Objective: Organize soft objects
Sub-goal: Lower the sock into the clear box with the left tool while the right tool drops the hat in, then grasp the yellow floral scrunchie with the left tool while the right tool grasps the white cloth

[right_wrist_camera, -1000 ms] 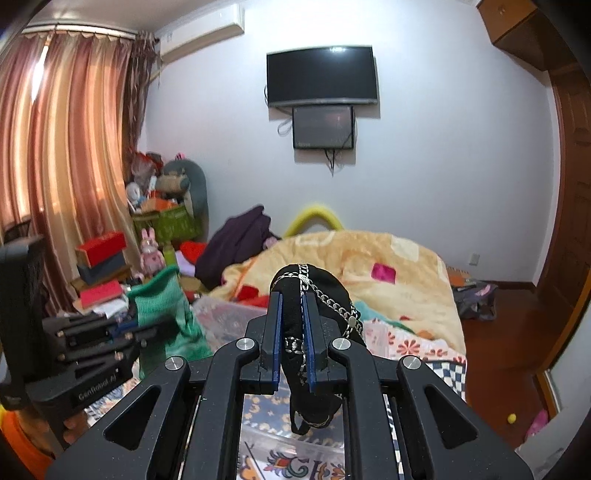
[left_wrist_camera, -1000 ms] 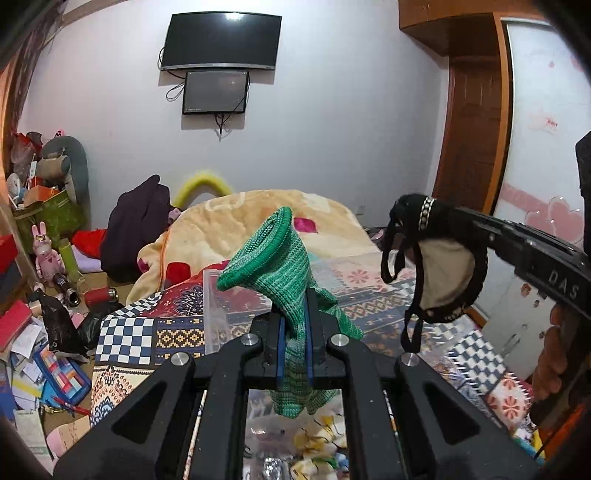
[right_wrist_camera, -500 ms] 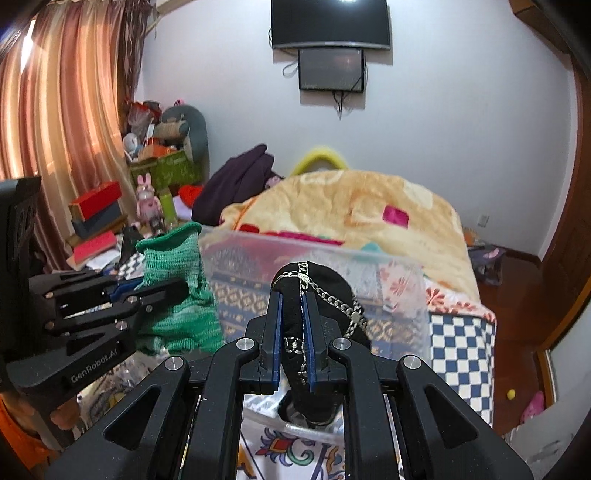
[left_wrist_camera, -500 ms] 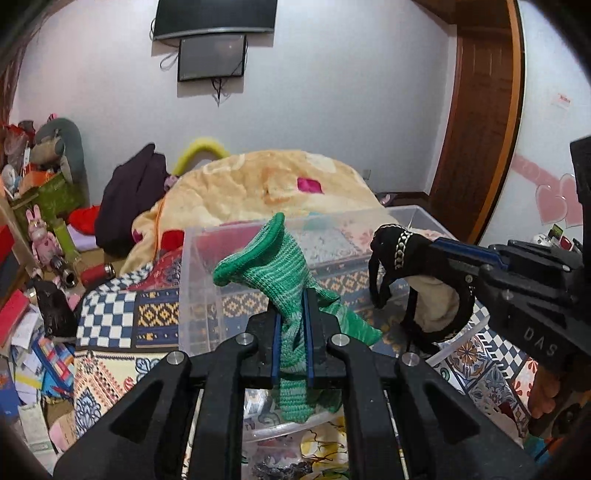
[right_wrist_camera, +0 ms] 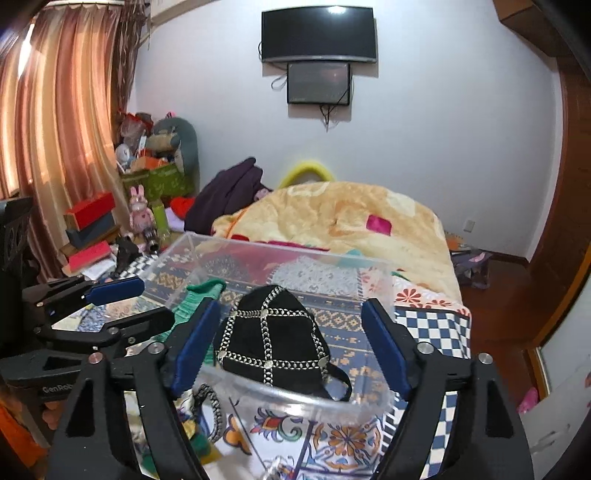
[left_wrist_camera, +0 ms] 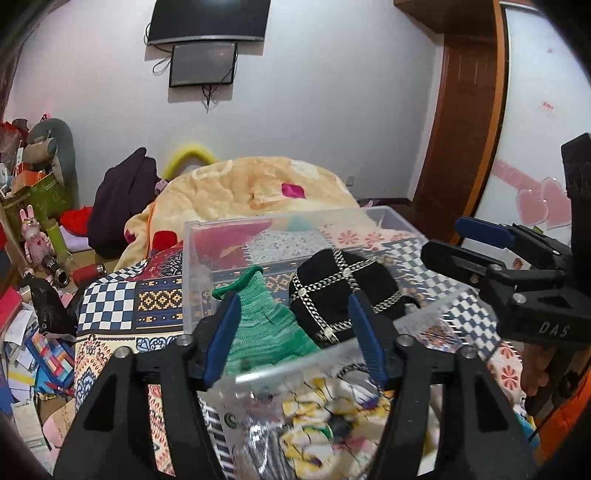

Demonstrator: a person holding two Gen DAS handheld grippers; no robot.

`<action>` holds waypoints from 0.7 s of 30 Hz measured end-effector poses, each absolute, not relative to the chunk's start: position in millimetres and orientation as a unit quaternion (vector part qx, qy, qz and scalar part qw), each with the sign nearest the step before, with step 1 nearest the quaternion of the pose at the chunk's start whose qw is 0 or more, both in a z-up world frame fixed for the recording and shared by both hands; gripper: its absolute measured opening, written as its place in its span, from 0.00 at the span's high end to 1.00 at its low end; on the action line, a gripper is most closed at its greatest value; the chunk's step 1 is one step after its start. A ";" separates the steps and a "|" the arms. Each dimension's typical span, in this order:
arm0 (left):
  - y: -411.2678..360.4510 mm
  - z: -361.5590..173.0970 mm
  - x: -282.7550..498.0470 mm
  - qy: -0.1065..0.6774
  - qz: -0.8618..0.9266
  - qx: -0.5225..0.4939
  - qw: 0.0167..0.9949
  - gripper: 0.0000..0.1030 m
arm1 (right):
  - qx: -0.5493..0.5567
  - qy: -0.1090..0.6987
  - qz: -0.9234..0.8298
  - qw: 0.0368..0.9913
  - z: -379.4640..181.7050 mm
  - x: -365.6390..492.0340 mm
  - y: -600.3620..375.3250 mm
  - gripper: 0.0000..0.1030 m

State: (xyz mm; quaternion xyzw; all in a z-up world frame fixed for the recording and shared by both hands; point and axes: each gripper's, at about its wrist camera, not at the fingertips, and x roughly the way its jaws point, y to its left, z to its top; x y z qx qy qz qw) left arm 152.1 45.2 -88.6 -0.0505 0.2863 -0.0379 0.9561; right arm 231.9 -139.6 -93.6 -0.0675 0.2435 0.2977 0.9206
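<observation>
Both hand-held grippers, left (left_wrist_camera: 291, 336) and right (right_wrist_camera: 291, 347), have spread and released; green knit (left_wrist_camera: 258, 332) and chain-trimmed black piece (right_wrist_camera: 271, 336) lie mid-frame in the clear bin (right_wrist_camera: 280, 253). Light, floppy; pinch a fold.

Green knit sock (left_wrist_camera: 258, 328), black chain-gridded bag (right_wrist_camera: 273, 332), checkered patchwork bedspread (left_wrist_camera: 110, 306).

Both cameras hover close over the near edge of the clear plastic bin (left_wrist_camera: 280, 236) on the bed, looking along it toward the far wall's television (right_wrist_camera: 319, 33). The left view sits left of the right one; both share the bin and the orange blanket (right_wrist_camera: 332, 218).
</observation>
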 end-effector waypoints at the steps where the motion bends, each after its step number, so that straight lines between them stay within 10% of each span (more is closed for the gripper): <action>1: 44.6 -85.9 146.4 0.282 -0.038 -0.052 0.957 0.29 | -0.062 0.239 0.299 0.922 -91.1 227.9 -144.0 0.19; 9: 42.8 -80.4 106.1 0.269 -0.037 -0.056 0.961 0.15 | -0.033 0.228 0.317 0.920 -90.4 198.2 -166.5 0.03; 21: 34.1 -116.4 72.9 0.295 -0.043 -0.060 0.952 0.26 | -0.027 0.259 0.334 0.906 -126.3 161.1 -167.2 0.01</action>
